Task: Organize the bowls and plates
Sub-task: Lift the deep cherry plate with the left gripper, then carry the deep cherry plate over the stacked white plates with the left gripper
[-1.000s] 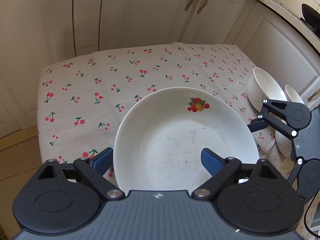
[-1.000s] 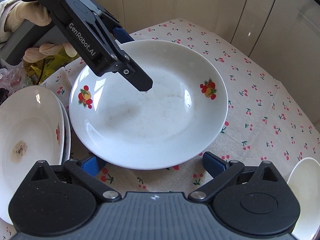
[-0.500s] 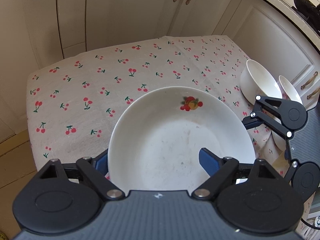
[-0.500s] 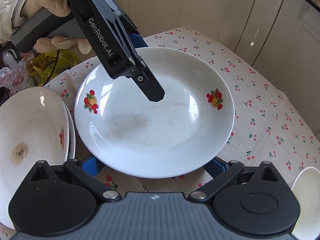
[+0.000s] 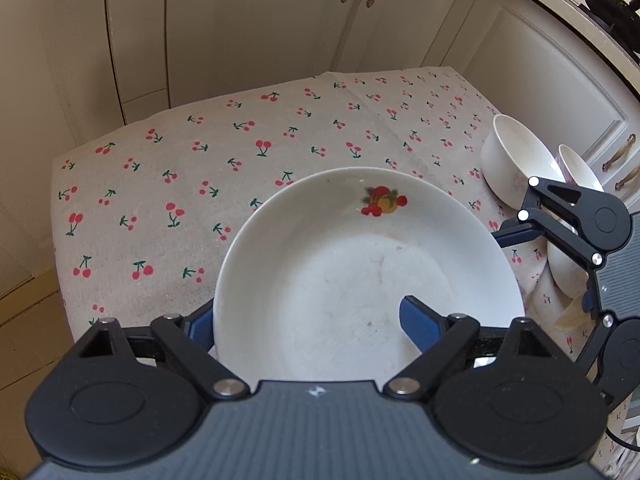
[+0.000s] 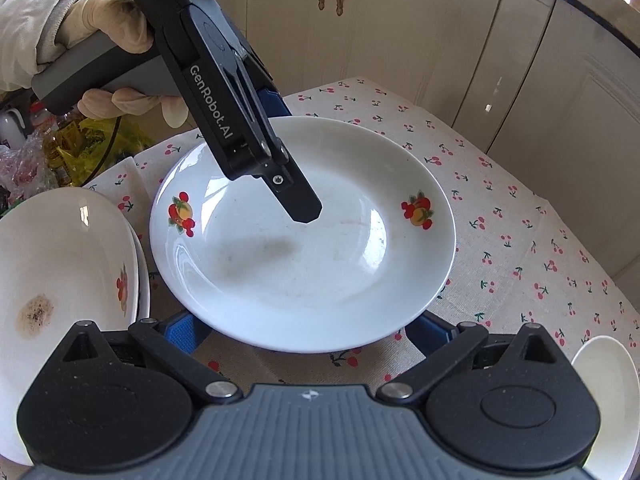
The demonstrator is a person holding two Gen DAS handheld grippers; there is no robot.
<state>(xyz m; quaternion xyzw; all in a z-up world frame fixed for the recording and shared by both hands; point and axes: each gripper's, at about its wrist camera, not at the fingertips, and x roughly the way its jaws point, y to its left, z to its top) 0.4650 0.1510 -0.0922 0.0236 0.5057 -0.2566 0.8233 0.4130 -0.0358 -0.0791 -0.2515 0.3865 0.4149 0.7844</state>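
**A:** Where was the plate?

**B:** Held above the cherry-print cloth on the counter, near its middle. It was white, with fruit prints on the rim. The left gripper had it by the near edge: one blue finger lay on the plate's inner face, the other sat under the rim. So those fingers were clenched on the plate.

**A:** And the right gripper?

**B:** Its fingers were spread wide, released, with one blue pad showing beneath the plate's near rim. They held nothing.

**A:** Could you see the left tool from that side?

**B:** Yes, the right wrist view showed its black body coming down over the plate's far-left rim, held by a gloved hand.

**A:** Other dishes?

**B:** Two stacked plates just left of the held one, the top one carrying a brown stain. A white bowl stood at the counter's right edge with another bowl just beside it. Cream cabinets stood behind the counter.
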